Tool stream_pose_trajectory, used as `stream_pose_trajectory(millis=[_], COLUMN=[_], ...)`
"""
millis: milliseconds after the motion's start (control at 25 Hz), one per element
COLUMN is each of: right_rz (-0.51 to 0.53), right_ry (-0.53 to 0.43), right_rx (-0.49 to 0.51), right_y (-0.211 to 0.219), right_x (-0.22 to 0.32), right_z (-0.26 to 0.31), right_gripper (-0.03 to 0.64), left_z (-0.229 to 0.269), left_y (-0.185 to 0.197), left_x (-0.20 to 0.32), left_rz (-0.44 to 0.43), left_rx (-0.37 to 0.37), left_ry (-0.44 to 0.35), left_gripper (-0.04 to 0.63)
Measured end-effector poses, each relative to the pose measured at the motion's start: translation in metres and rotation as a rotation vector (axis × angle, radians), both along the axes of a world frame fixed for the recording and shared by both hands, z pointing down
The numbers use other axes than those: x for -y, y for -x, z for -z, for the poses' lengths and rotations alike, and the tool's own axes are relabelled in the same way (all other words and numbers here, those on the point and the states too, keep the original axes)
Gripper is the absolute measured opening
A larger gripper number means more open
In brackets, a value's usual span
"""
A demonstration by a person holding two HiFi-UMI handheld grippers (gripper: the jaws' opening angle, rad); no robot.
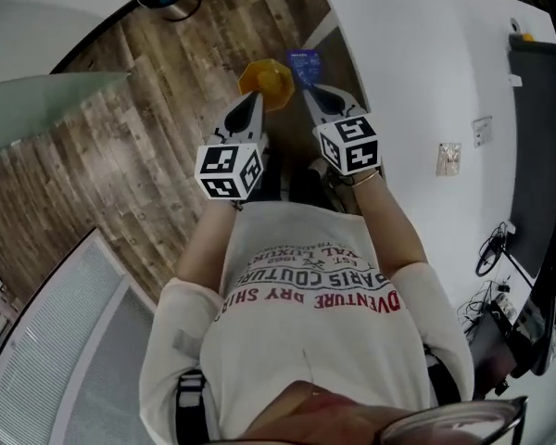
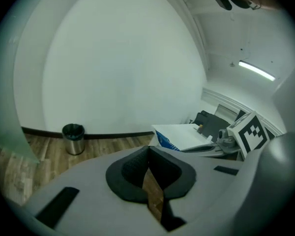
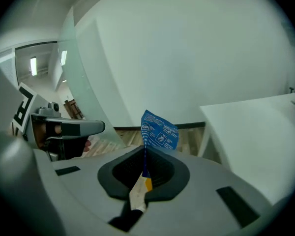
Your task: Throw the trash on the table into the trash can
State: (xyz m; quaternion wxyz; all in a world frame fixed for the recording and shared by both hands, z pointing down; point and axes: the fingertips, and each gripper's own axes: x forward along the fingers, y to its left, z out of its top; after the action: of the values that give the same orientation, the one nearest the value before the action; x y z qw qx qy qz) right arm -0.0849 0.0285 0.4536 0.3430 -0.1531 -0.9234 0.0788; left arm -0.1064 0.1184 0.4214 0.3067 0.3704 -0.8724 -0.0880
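Note:
My right gripper (image 1: pixel 310 86) is shut on a blue wrapper (image 3: pixel 159 132), which stands up from its closed jaws (image 3: pixel 145 149). In the head view the wrapper (image 1: pixel 304 63) hangs over the wooden floor, just off the white table's (image 1: pixel 426 72) left edge. My left gripper (image 1: pixel 253 98) is level with the right one and close on its left. Its jaws (image 2: pixel 147 151) are shut with nothing showing between them. A small silver trash can (image 2: pixel 73 138) with a black liner stands on the floor by the far wall, well ahead and to the left.
An orange object (image 1: pixel 269 80) lies on the floor under the gripper tips. Two small packets (image 1: pixel 448 158) (image 1: pixel 482 130) lie on the table, with a dark screen (image 1: pixel 537 137) and cables (image 1: pixel 489 253) at its right edge. Frosted glass panels (image 1: pixel 37 100) stand at the left.

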Motion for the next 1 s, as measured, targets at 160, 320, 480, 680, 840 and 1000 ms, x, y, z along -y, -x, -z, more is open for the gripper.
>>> stream_pose_trajectory(millis=[160, 320, 480, 680, 840, 1000], right_rz=[0.149, 0.187, 0.148, 0.114, 0.157, 0.197], right_ry=[0.047, 0.039, 0.074, 0.082, 0.076, 0.047], right_rx=[-0.116, -0.208, -0.275, -0.342, -0.385, -0.444], right_y=[0.026, 0.045, 0.048, 0.048, 0.037, 0.032], right_x=[-0.069, -0.091, -0.095, -0.096, -0.103, -0.108], right_z=[-0.068, -0.165, -0.248, -0.366, -0.446, -0.508], right_gripper=[0.029, 0.029, 0.03, 0.031, 0.031, 0.04], left_z=[-0.053, -0.125, -0.2, -0.298, -0.354, -0.394], left_y=[0.024, 0.034, 0.023, 0.026, 0.022, 0.02], left_x=[-0.068, -0.096, -0.106, -0.114, -0.12, -0.13], left_rz=[0.142, 0.206, 0.223, 0.264, 0.275, 0.288], left_rx=[-0.097, -0.188, -0.259, -0.295, -0.304, -0.323], left_ry=[0.034, 0.03, 0.034, 0.036, 0.034, 0.045], left_gripper=[0.023, 0.023, 0.023, 0.023, 0.023, 0.023])
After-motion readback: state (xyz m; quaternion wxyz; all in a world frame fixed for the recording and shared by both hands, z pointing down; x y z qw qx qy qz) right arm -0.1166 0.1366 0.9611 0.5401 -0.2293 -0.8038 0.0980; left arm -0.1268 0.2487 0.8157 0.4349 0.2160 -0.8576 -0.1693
